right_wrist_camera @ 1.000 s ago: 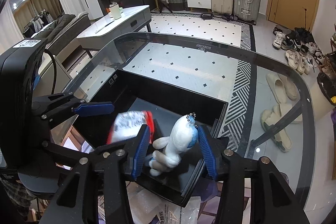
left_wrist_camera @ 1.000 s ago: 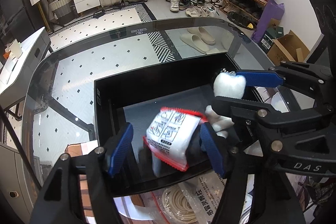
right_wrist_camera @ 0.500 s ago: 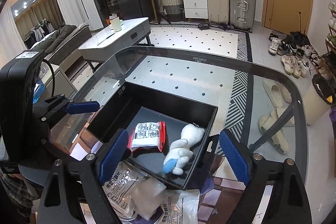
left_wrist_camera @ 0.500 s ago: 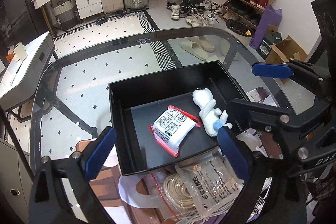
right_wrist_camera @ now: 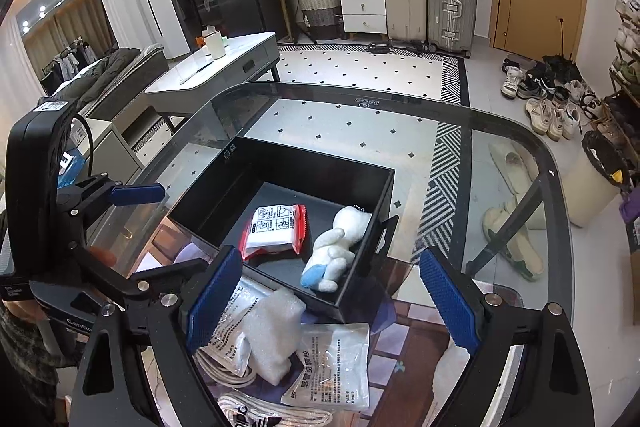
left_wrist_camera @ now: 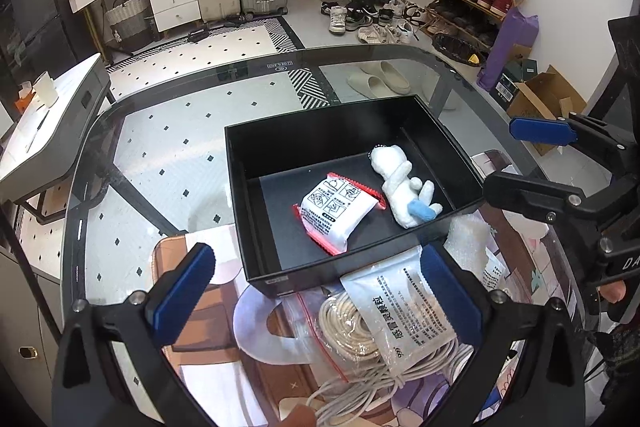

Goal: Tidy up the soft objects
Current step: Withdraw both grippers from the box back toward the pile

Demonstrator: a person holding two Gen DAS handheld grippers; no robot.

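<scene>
A black open box (left_wrist_camera: 320,131) stands on the glass table. Inside it lie a white packet with red edges (left_wrist_camera: 338,213) and, to its right, a white plush toy with a blue foot (left_wrist_camera: 400,187). My left gripper (left_wrist_camera: 316,281) hangs over the box's near wall, its jaws opening, with nothing between the pads. In the right wrist view the packet (right_wrist_camera: 276,227) and the plush (right_wrist_camera: 336,247) rest on the box (right_wrist_camera: 312,163) floor. My right gripper (right_wrist_camera: 332,287) stands open and holds nothing, just short of the box's near corner.
In front of the box lie a clear bag of coiled cream cable (left_wrist_camera: 352,331), a printed white sachet bag (left_wrist_camera: 404,315) and a piece of white foam wrap (right_wrist_camera: 272,327) on a picture mat. The glass table's rounded edge (right_wrist_camera: 556,187) runs right; floor shows beneath.
Both grippers opened wide and drew back and upward from the box. The packet left the left jaws and the plush left the right jaws; both now lie in the box.
</scene>
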